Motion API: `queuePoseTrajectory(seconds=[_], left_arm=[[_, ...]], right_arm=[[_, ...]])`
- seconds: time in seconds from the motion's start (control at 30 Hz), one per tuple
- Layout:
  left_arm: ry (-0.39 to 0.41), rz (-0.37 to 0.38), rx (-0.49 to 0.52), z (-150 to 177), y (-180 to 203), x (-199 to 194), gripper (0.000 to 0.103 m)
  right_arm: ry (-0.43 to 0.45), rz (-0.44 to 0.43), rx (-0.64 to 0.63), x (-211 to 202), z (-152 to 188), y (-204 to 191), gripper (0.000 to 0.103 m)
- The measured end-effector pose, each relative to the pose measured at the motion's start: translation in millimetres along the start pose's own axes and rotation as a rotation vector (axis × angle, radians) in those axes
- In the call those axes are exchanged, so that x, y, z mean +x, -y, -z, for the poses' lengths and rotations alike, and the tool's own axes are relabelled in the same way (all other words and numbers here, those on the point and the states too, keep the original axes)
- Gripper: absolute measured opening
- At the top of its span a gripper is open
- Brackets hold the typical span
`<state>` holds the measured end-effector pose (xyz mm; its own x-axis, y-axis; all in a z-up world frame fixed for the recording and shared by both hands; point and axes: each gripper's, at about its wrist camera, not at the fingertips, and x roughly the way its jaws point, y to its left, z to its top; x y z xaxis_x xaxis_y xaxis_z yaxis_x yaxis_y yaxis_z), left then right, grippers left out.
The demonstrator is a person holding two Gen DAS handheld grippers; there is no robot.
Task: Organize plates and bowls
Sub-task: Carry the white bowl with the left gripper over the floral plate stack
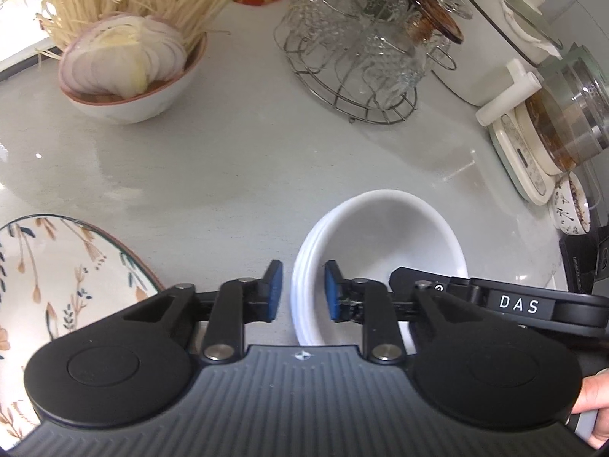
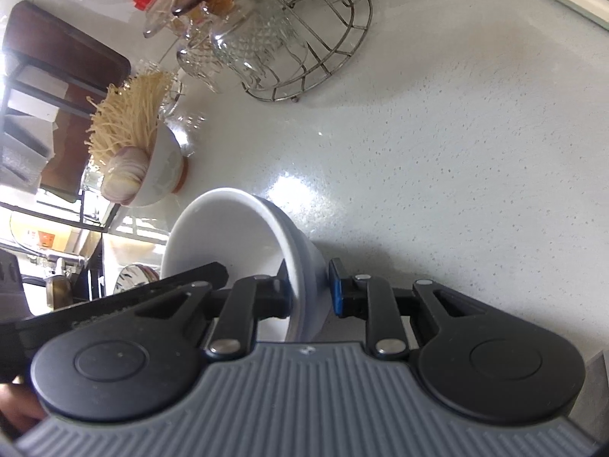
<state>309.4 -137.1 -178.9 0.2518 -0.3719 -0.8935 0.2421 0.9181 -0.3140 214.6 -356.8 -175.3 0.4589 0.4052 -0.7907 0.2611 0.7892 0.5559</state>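
Left gripper (image 1: 300,289) and right gripper (image 2: 308,289) (both spread) straddle the white bowls' (image 1: 380,236) rim.

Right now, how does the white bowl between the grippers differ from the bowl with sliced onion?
The white bowl is empty; the onion bowl holds sliced onion and noodle-like strands. The white bowl is plain and stacked on others; the onion bowl has a brownish rim and stands alone. The white bowl's rim sits between gripper fingers; nothing touches the onion bowl. Both stand on the countertop.

Floral plate (image 1: 57,285) cut off left
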Motion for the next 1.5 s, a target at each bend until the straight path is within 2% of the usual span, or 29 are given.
queuePoseTrajectory(seconds=[0.1,0.33,0.7,1.13,1.5], left_arm=[[0.010,0.005,0.009,1,2,0,0.014],[0.033,0.039,-0.022,2,-1,-8,0.014],[0.077,0.078,-0.047,-6,-8,-49,0.015],[0.199,0.066,-0.031,-5,-13,-100,0.015],[0.274,0.052,-0.092,7,-49,-140,0.015]], right_arm=[[0.015,0.008,-0.004,-4,0,-1,0.022],[0.043,0.022,-0.012,-12,-1,-8,0.022],[0.080,0.006,-0.061,-38,-5,-38,0.023],[0.142,-0.029,-0.126,-60,-5,-82,0.024],[0.145,-0.076,-0.238,-55,-1,-128,0.024]])
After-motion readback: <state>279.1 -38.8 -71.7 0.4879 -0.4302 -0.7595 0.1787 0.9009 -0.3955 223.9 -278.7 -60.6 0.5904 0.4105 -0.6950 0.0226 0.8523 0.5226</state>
